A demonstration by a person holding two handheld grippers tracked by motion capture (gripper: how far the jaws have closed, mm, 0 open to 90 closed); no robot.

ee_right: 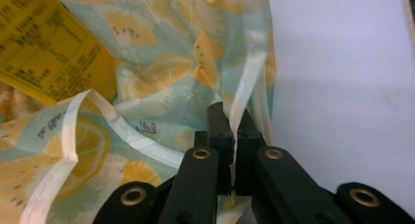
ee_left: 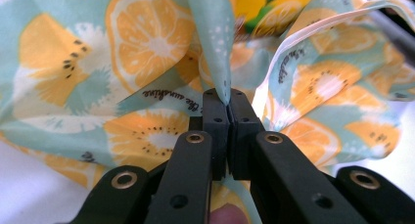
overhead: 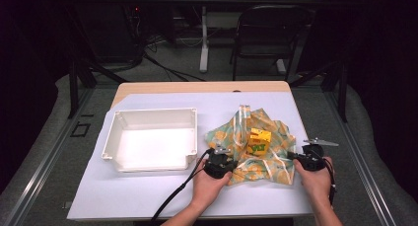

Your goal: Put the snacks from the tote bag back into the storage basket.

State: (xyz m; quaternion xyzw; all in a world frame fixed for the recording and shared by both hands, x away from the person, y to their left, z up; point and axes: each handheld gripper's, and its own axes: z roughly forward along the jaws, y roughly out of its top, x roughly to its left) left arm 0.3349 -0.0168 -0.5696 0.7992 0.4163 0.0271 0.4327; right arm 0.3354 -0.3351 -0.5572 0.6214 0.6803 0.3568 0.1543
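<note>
A pale green cloth (overhead: 251, 137) printed with orange slices lies crumpled on the white table cover, with a yellow carton (overhead: 259, 141) on its middle. My left gripper (overhead: 220, 163) is at the cloth's near left edge, and in the left gripper view my left gripper (ee_left: 228, 98) is shut on a fold of the cloth (ee_left: 147, 43). My right gripper (overhead: 309, 159) is at the cloth's near right corner. The right gripper view shows my right gripper (ee_right: 234, 117) shut on the cloth's white hem (ee_right: 244, 94), beside the yellow carton (ee_right: 44, 48).
A white rectangular tub (overhead: 150, 139), nothing in it, stands left of the cloth. The table cover (overhead: 148, 191) reaches the near edge. Behind the table are a black chair (overhead: 271, 28) and a white table leg (overhead: 203, 38) on the floor.
</note>
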